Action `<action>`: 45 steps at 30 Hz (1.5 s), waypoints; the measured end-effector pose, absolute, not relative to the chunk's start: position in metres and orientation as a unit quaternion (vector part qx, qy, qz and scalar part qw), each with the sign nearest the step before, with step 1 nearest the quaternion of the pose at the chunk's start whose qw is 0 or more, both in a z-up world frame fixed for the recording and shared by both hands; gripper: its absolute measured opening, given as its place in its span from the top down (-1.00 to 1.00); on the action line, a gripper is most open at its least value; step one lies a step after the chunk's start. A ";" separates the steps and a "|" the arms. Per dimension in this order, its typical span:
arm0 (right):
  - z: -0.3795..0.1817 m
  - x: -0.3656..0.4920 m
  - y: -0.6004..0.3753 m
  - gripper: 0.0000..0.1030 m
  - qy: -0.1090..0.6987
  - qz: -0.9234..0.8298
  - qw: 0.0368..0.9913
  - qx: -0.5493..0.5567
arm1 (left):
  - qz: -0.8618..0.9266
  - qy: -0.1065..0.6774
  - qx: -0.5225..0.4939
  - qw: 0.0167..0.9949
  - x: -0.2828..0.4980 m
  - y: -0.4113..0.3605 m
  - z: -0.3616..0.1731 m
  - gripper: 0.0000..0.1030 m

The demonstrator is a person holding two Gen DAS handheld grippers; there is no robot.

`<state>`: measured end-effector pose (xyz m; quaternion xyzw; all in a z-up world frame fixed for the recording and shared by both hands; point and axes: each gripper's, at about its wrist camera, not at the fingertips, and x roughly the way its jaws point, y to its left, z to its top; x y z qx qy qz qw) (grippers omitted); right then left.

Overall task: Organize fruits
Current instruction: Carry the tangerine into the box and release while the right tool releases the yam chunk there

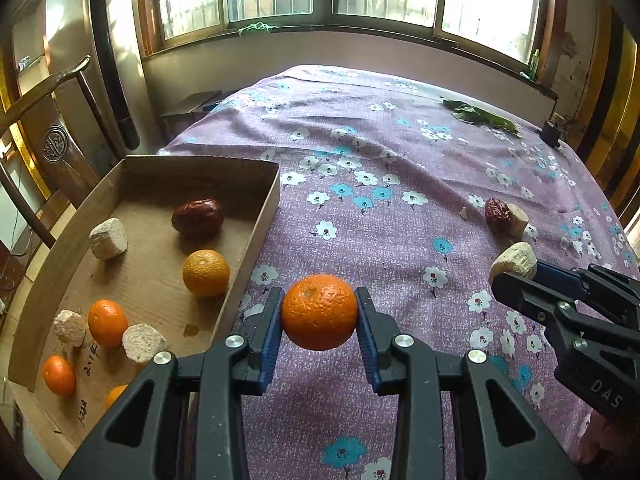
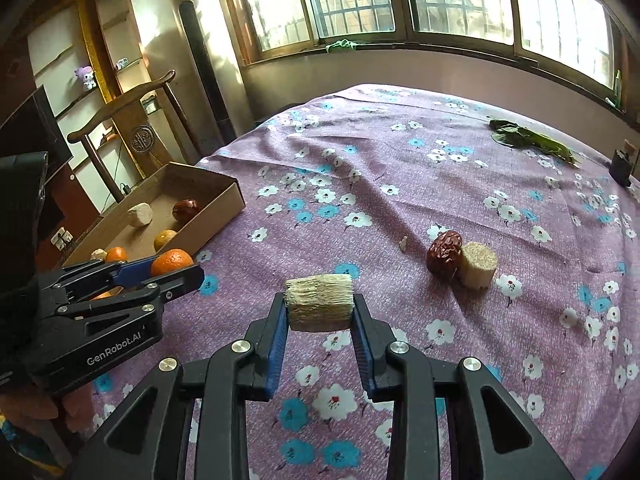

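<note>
My left gripper (image 1: 319, 312) is shut on an orange mandarin (image 1: 319, 311) held above the cloth just right of the cardboard box (image 1: 264, 216). The box holds several mandarins (image 1: 205, 273), a red date (image 1: 197, 217) and pale cut chunks (image 1: 108, 238). My right gripper (image 2: 320, 309) is shut on a pale fibrous chunk (image 2: 319, 302) held above the table. A second red date (image 2: 444, 254) and another pale chunk (image 2: 478, 265) lie touching on the cloth to the right. The left gripper with its mandarin (image 2: 172, 262) shows in the right wrist view, and the right gripper's chunk (image 1: 514, 261) shows in the left wrist view.
The table is covered with a purple flowered cloth (image 1: 380, 184). Green leaves (image 2: 532, 138) and a small dark object (image 2: 620, 166) lie at the far right. A wooden chair (image 2: 132, 128) and a tall column unit (image 2: 208, 60) stand left of the table, with windows behind.
</note>
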<state>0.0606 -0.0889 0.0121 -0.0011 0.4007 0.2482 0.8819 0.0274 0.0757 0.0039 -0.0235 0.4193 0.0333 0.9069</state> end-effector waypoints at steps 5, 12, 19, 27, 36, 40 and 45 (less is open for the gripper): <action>0.015 0.046 -0.085 0.36 0.398 0.252 0.882 0.001 | 0.038 0.411 -0.018 0.910 0.014 0.080 0.008 0.35; 0.020 0.033 -0.071 0.35 0.393 0.266 0.880 -0.004 | 0.045 0.402 -0.018 0.914 -0.001 0.089 0.014 0.35; 0.025 0.027 -0.052 0.35 0.386 0.279 0.879 -0.012 | 0.061 0.393 -0.019 0.917 -0.012 0.104 0.019 0.35; 0.027 0.027 -0.025 0.35 0.386 0.299 0.872 -0.028 | 0.080 0.386 -0.025 0.919 -0.017 0.127 0.024 0.35; 0.029 0.031 0.008 0.35 0.385 0.323 0.863 -0.048 | 0.105 0.380 -0.037 0.918 -0.022 0.159 0.028 0.35; 0.028 0.031 0.022 0.35 0.385 0.333 0.859 -0.056 | 0.117 0.379 -0.042 0.917 -0.022 0.174 0.028 0.35; 0.027 0.032 0.038 0.35 0.386 0.344 0.854 -0.066 | 0.130 0.380 -0.049 0.915 -0.021 0.193 0.028 0.35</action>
